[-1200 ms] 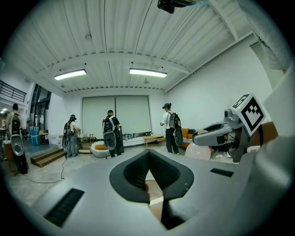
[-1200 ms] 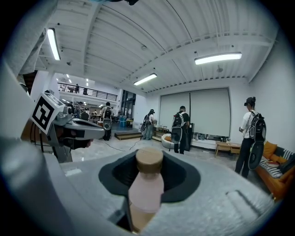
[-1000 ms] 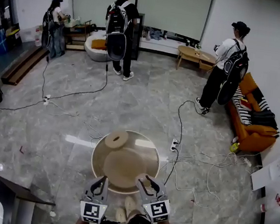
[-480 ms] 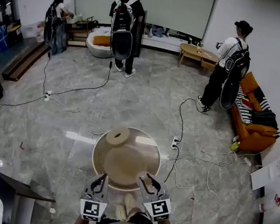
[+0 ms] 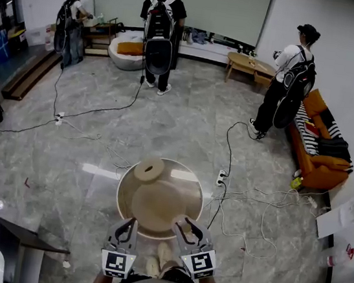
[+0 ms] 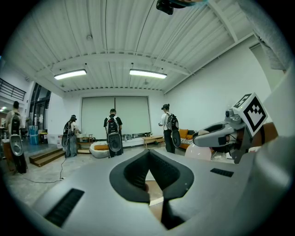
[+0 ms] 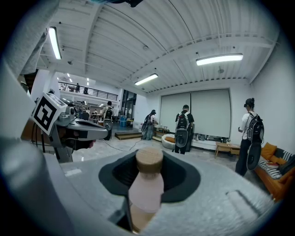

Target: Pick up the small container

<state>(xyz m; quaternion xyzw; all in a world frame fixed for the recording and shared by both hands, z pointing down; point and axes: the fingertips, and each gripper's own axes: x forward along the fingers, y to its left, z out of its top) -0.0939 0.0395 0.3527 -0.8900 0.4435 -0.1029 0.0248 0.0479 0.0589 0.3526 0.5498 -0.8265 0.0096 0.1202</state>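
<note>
The small container is a pale pink bottle with a round wooden lid. It stands upright between the jaws of my right gripper, which is shut on it. In the head view that gripper hovers over the near edge of a round tan table. My left gripper is beside it on the left, its jaws closed with nothing between them. In the left gripper view the dark pads meet at their tips, and the right gripper shows at the right.
A flat wooden disc lies on the table's far left. Cables and a power strip trail over the marble floor to the right. A dark piece of furniture stands at the near left. Three people with backpacks stand far off; an orange sofa is at the right.
Both grippers stay where they were, the right still holding the container. The head view has shifted slightly, and the people at the back have stepped a little.
</note>
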